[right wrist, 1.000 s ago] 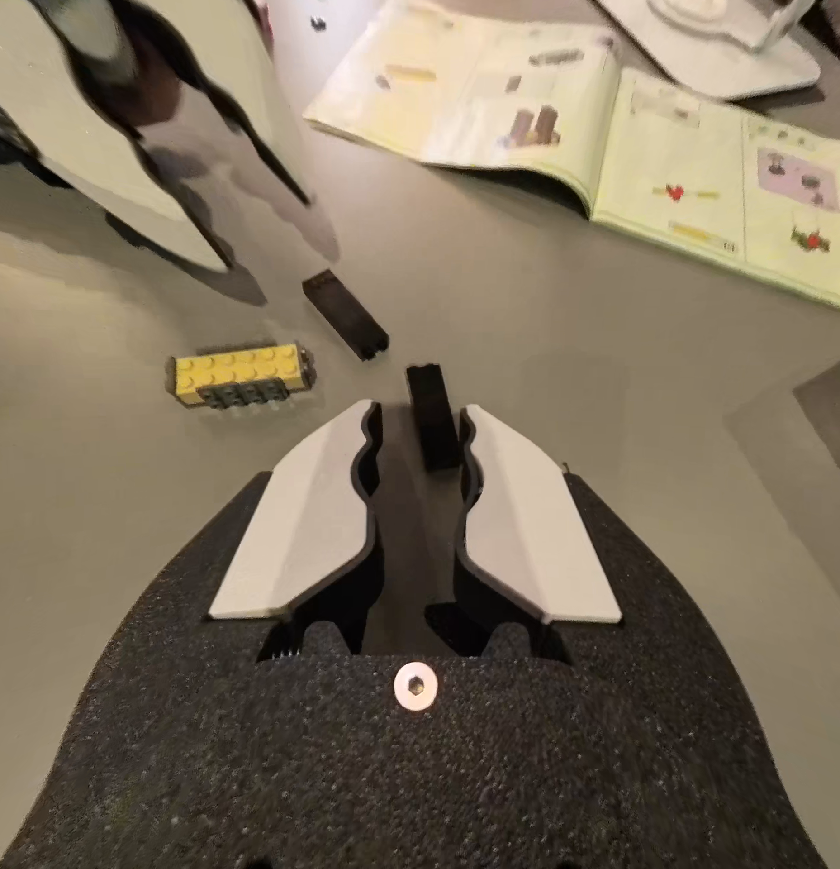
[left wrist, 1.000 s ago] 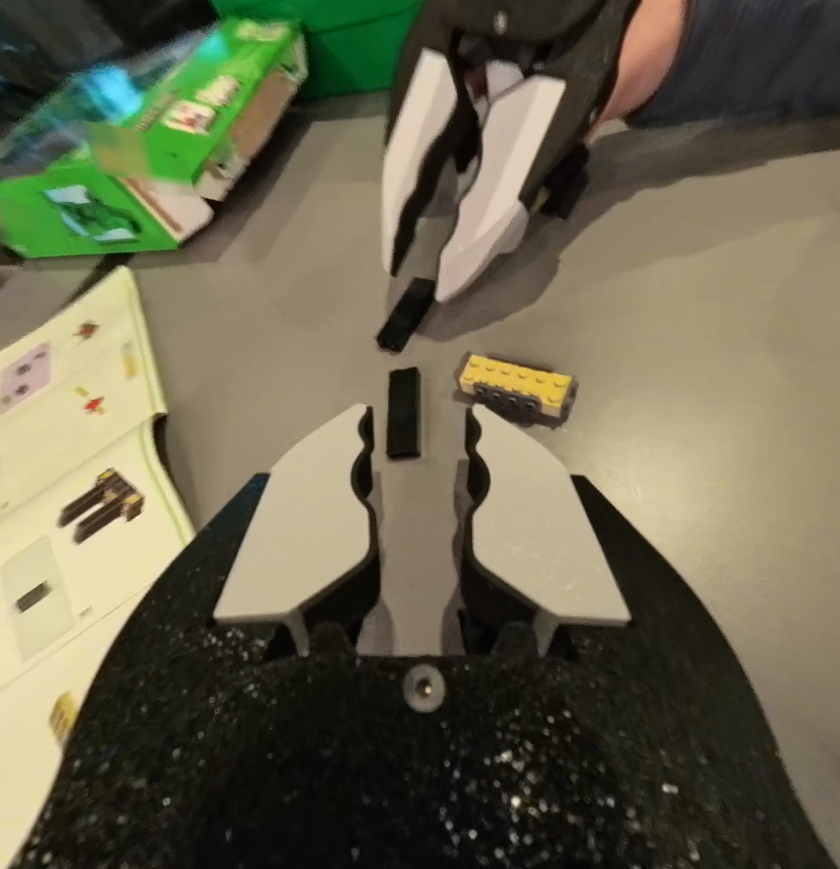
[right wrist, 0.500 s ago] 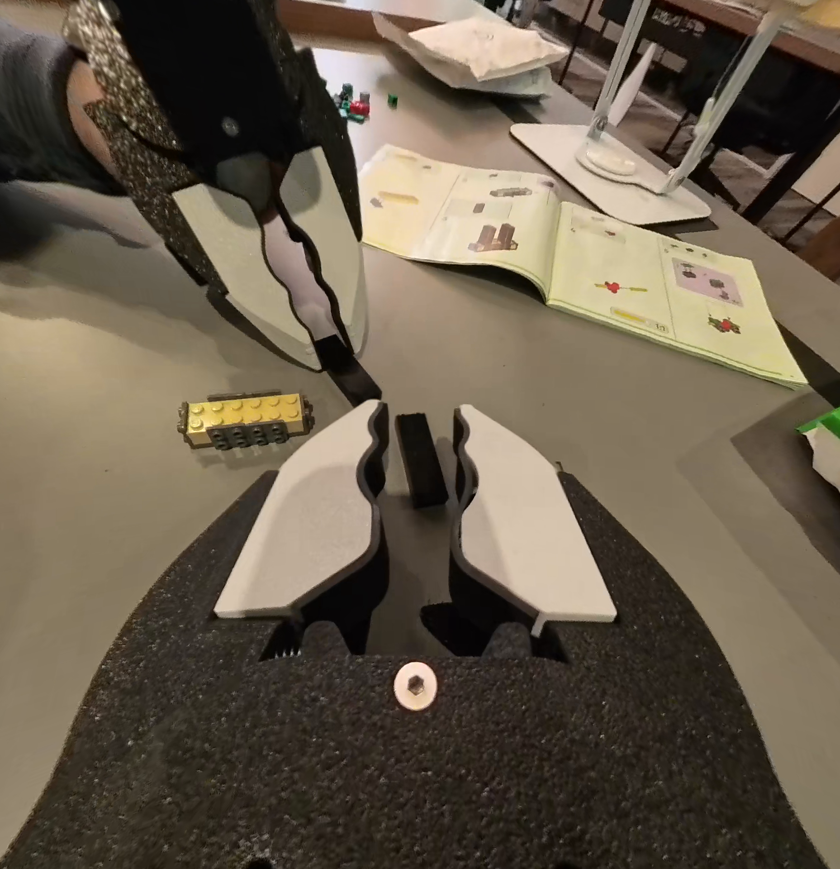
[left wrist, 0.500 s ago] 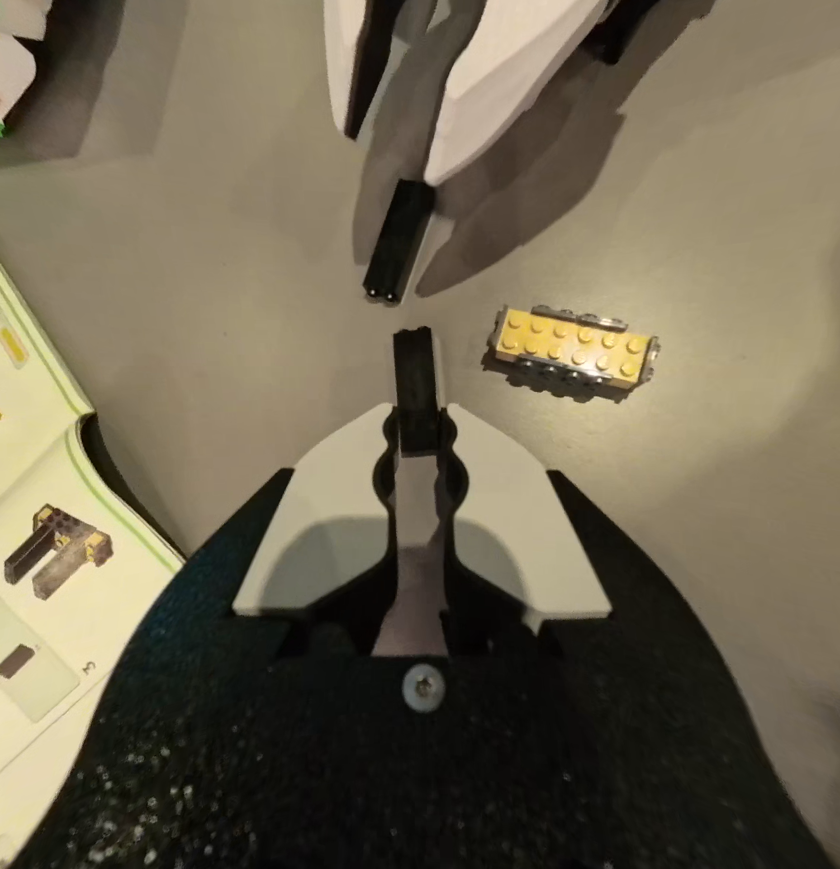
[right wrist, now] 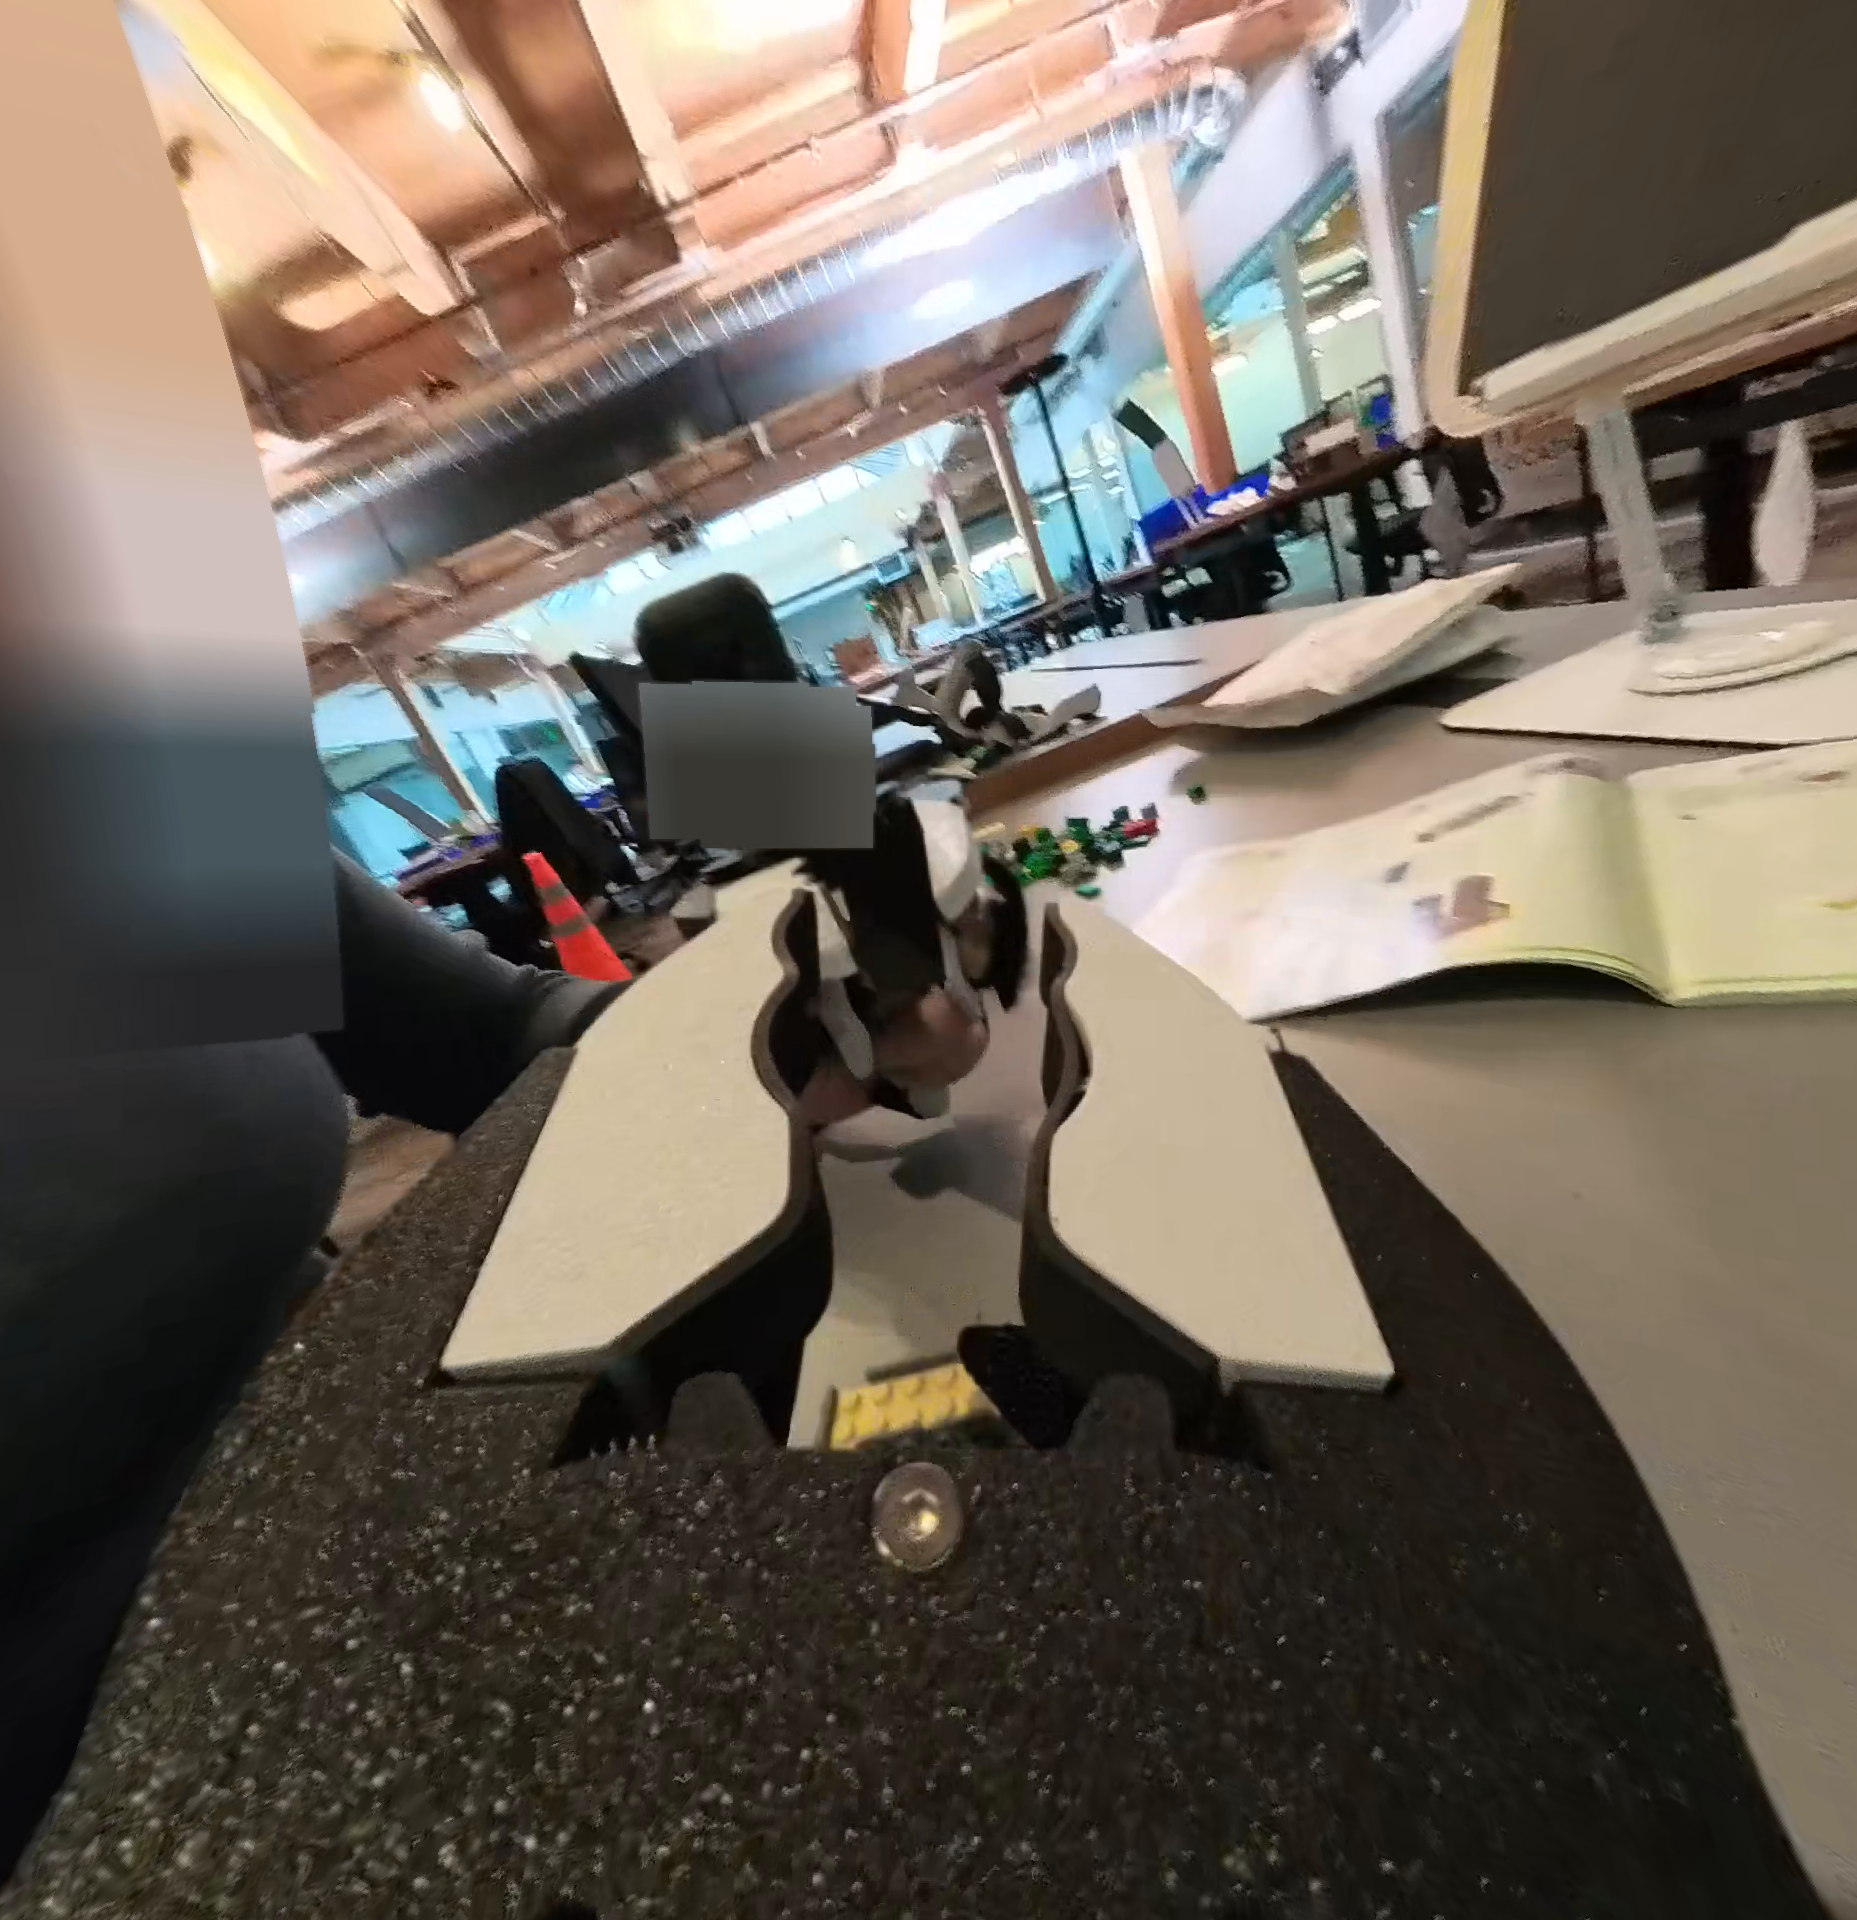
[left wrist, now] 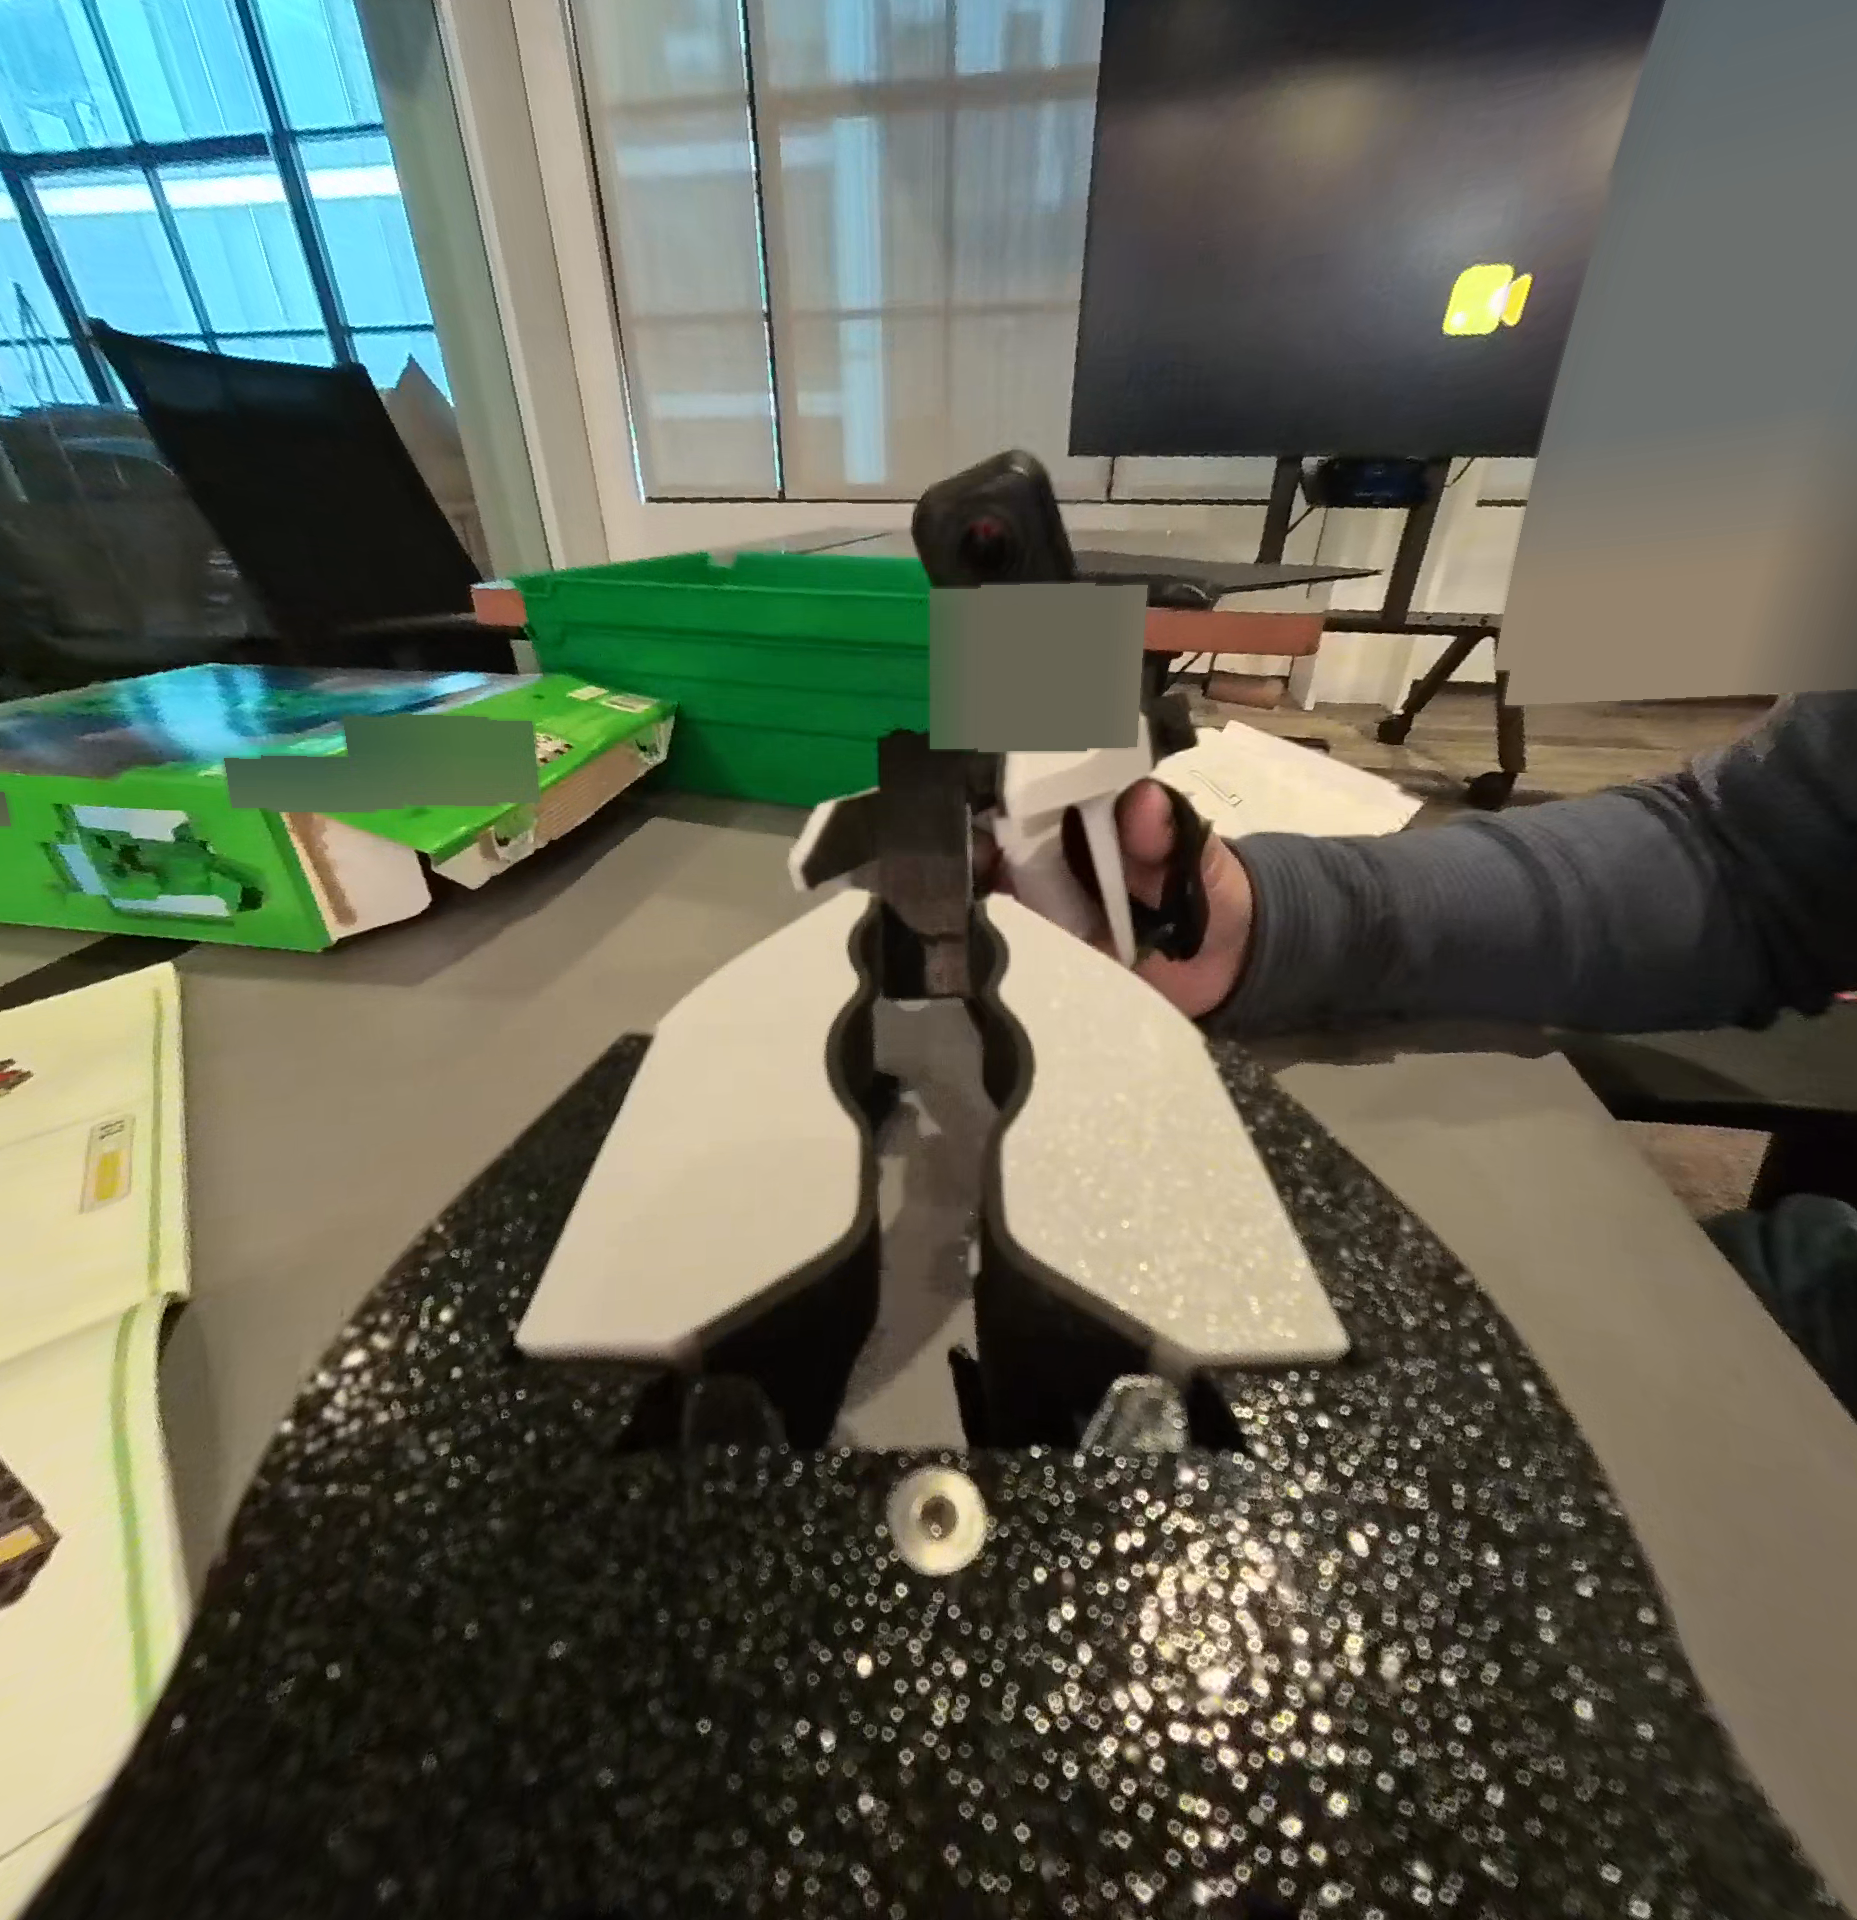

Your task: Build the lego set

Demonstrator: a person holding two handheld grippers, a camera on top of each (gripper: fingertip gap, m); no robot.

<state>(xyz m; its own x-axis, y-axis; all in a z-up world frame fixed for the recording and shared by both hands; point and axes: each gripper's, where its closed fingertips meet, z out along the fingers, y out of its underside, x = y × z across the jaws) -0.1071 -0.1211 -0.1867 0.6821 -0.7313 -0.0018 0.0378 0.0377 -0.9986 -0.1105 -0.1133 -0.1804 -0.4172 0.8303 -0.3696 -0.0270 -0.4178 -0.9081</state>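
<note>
Both grippers, left gripper (left wrist: 926, 940) gripping black brick (left wrist: 924, 883), now raised off table

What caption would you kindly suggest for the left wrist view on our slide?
Left gripper holds a black brick upright above the grey table, facing the right gripper.

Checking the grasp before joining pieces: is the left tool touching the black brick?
Touching. In the left wrist view the left tool has both fingertips pressed against the black brick, which stands upright between them, no gap on either side.
</note>
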